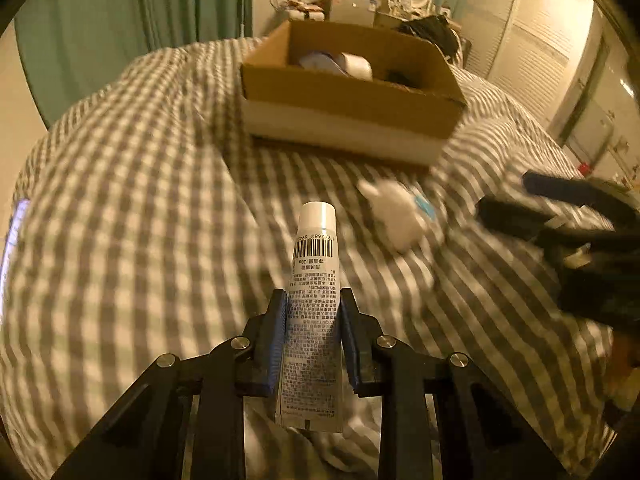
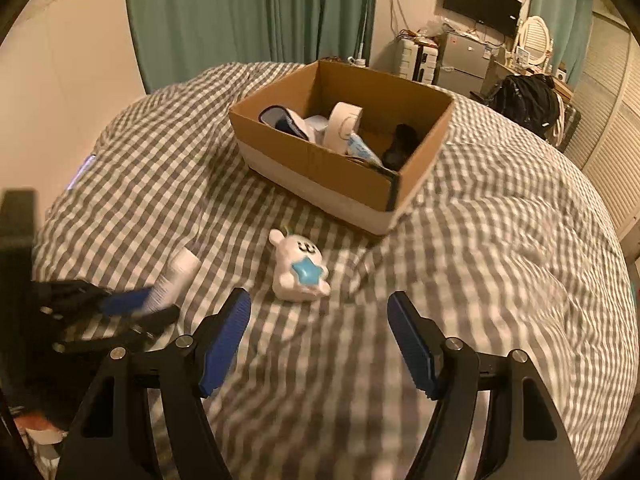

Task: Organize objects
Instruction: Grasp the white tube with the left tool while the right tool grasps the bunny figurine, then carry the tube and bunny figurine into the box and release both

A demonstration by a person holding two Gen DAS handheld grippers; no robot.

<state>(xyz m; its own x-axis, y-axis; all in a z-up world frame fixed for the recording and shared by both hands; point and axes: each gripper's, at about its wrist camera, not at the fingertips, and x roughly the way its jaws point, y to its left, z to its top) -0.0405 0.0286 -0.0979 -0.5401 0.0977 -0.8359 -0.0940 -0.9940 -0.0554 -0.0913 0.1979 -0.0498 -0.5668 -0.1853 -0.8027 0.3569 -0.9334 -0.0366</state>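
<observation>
A: Where does the cardboard box (image 2: 344, 148) sit?

B: On the checked bedspread (image 2: 500, 264), with a white tape roll (image 2: 342, 126) and other items inside it.

A: And nearer than the box?

B: A white figurine (image 2: 298, 266) with a blue star lies just in front of the box. Nearer again, the right gripper (image 2: 320, 312) hangs with its jaws wide apart, empty.

A: Left of the box?

B: The left gripper (image 2: 138, 306), clamped on a white tube (image 2: 174, 280).

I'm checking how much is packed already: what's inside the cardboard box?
In the cardboard box: a white tape roll, a blue-and-white item, a light blue tube and something black. The near wall and these things hide the box floor.
</observation>
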